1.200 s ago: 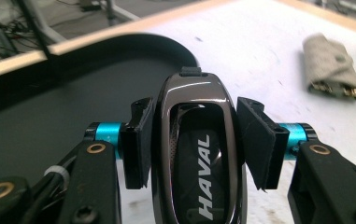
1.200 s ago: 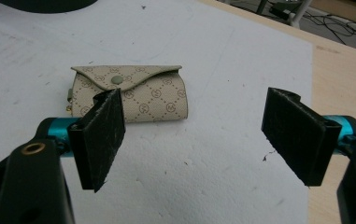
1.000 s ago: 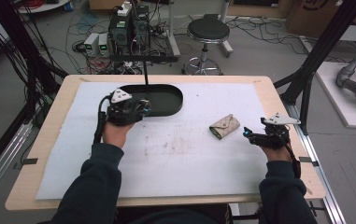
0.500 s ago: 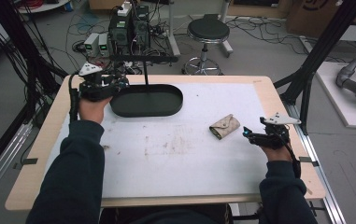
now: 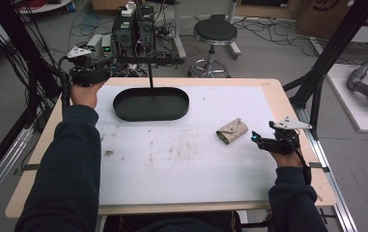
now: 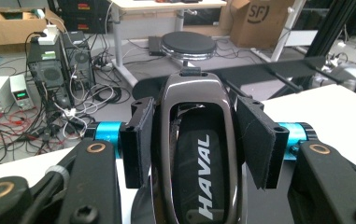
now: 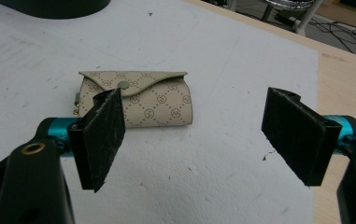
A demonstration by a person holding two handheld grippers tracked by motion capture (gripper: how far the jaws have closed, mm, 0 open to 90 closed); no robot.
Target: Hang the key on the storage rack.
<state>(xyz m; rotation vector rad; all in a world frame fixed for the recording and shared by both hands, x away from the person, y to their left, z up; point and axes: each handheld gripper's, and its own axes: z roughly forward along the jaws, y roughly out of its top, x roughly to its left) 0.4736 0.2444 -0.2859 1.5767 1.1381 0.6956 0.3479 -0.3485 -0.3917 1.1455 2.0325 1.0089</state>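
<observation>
My left gripper (image 5: pixel 94 73) hovers over the table's far left corner, left of the black oval tray (image 5: pixel 123 114). In the left gripper view, the left gripper (image 6: pixel 197 140) is shut on a glossy dark key fob (image 6: pixel 203 186) marked HAVAL, which stands upright between the pads. A beige patterned pouch (image 5: pixel 232 130) with a snap flap lies on the white mat right of centre. My right gripper (image 5: pixel 261 140) rests low beside it at the right, open. The right gripper view has the pouch (image 7: pixel 152 100) just beyond the left pad of the right gripper (image 7: pixel 199 135), with nothing between the pads.
A thin black rod (image 5: pixel 149 72) stands at the tray's far rim. Black frame struts (image 5: pixel 324 67) rise off the table's right far corner. On the floor beyond the table are a stool (image 5: pixel 215 31) and electronics (image 5: pixel 133 29) with cables.
My left gripper, still holding the key fob, has moved from over the tray's left end out to the far left corner. The right gripper and pouch have not moved.
</observation>
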